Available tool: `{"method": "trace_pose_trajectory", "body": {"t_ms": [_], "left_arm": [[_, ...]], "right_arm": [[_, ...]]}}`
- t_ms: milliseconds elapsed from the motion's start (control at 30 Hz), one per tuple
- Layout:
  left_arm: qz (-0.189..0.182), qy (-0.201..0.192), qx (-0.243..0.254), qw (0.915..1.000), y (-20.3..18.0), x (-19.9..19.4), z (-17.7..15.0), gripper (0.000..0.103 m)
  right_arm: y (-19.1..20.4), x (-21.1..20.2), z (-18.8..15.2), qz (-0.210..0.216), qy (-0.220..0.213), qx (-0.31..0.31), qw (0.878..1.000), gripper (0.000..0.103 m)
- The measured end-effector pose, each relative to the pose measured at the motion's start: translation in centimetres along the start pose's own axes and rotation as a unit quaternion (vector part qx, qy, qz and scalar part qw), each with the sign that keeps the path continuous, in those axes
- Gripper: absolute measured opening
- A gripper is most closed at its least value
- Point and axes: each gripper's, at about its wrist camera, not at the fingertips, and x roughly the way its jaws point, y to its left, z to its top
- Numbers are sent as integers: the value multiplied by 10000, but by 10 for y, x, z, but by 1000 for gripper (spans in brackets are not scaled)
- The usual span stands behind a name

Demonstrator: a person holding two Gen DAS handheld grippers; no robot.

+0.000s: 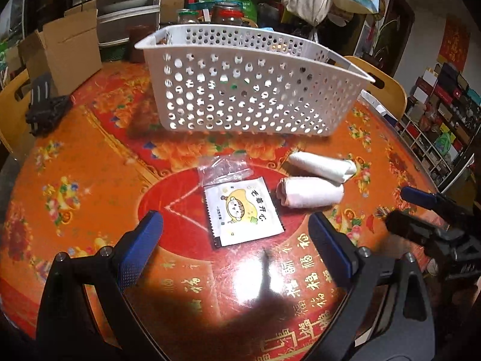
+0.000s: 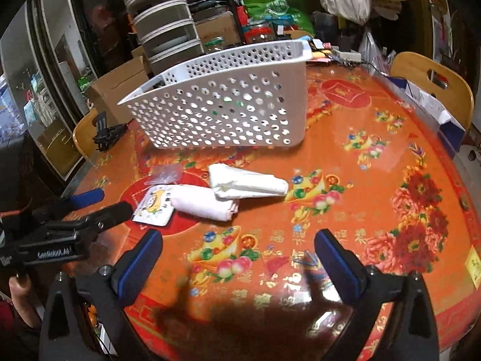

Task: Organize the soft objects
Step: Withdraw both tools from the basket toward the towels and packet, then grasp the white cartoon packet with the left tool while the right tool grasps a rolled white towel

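A white perforated basket [image 1: 246, 90] [image 2: 222, 102] stands at the back of the round table. In front of it lie two rolled white cloths: the farther roll [image 1: 323, 165] [image 2: 249, 182] and the nearer roll [image 1: 312, 194] [image 2: 204, 203], side by side. Left of them lies a flat white packet with a yellow cartoon [image 1: 242, 210] [image 2: 154, 206], with a clear plastic bag [image 1: 224, 170] [image 2: 166, 174] just behind it. My left gripper [image 1: 236, 228] is open just short of the packet, holding nothing. My right gripper [image 2: 239, 248] is open and holds nothing, nearer than the rolls.
The table wears a glossy orange-red floral cover [image 1: 90, 156] [image 2: 360, 186]. A black clamp [image 1: 45, 108] [image 2: 106, 134] sits at its left edge. Wooden chairs [image 1: 381, 87] [image 2: 433, 81] stand around it. Boxes, jars and bags crowd behind the basket.
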Motion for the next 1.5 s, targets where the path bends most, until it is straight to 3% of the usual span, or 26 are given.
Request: {"method": "trace_pose_trajectory", "body": {"t_ms": [667,933,1100,1267,1500], "left_arm": [[100,220,173,9996,-8,41,-3,94],[194,293,271,9990,-12,49,-2,81],[240,322,282,9988,-13,53,-1,73],[326,298,346,9984,-14,54,-1,65],[268,249,520,9980,-20,49,-5,39]], "right_arm": [[-8,60,44,131,379,85,9992,95],[-6,76,50,142,518,41,9985,88],[-7,82,50,152,595,52,9981,75],[-7,83,49,148,591,32,9981,73],[-6,83,48,83,587,-40,9982,67]]}}
